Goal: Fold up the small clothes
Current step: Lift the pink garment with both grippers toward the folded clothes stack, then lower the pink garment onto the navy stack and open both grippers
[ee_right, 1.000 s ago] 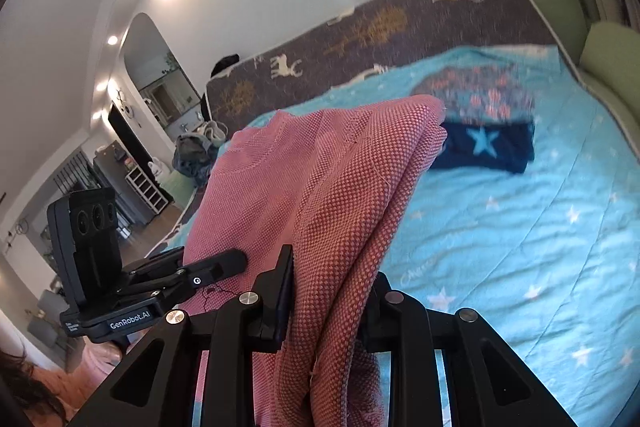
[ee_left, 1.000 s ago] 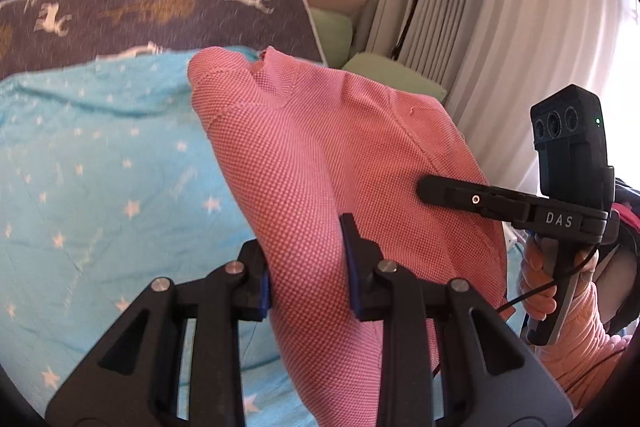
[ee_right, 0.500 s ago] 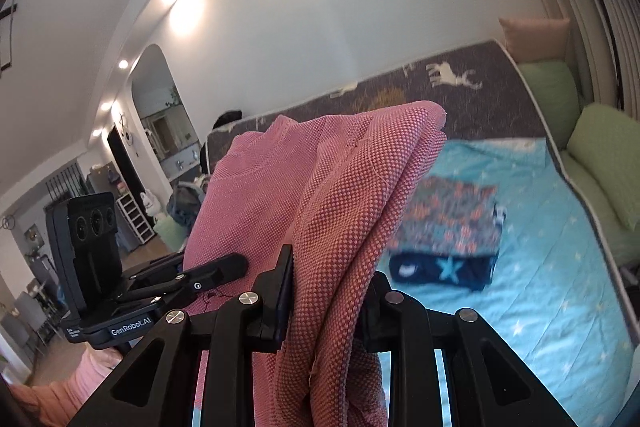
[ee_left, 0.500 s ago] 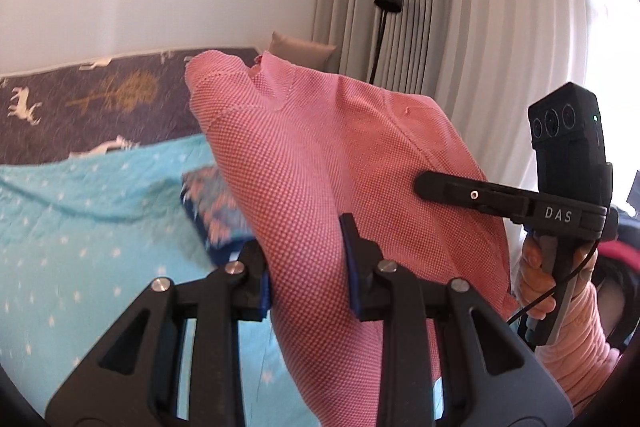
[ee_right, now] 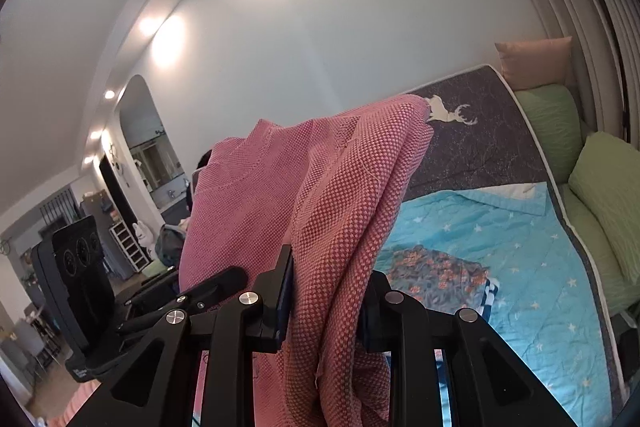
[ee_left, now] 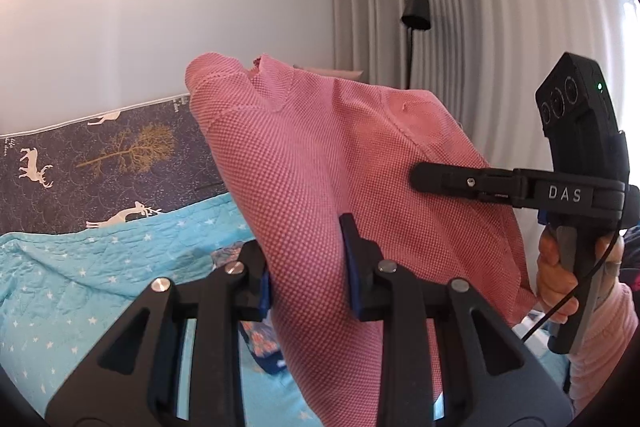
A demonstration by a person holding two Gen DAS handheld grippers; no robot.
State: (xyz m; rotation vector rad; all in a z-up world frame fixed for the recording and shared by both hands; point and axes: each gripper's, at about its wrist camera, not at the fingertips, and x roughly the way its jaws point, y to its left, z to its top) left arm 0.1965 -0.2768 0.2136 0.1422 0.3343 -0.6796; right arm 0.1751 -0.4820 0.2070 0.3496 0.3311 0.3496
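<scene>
A pink knitted garment (ee_left: 320, 167) hangs in the air above the bed, bunched and held at two places. My left gripper (ee_left: 306, 267) is shut on a thick fold of it, the blue pads pressing the cloth from both sides. In the right wrist view the same pink garment (ee_right: 320, 207) drapes over my right gripper (ee_right: 324, 291), which is shut on another fold. The right gripper (ee_left: 424, 179) shows from the side in the left wrist view, pinching the cloth, with a hand (ee_left: 556, 279) on its handle. The left gripper's body (ee_right: 80, 291) shows at lower left in the right wrist view.
Below lies a turquoise star-patterned quilt (ee_right: 520, 267) on a bed with a dark deer-print cover (ee_left: 80, 163). A folded floral and navy pile (ee_right: 436, 275) rests on the quilt. Green cushions (ee_right: 600, 195) line the right side, beside curtains (ee_left: 480, 27) and a black lamp (ee_left: 416, 11).
Both grippers have risen with the pink garment still clamped; the bed has sunk lower in both views and more wall and curtain show. The grips on the cloth look the same.
</scene>
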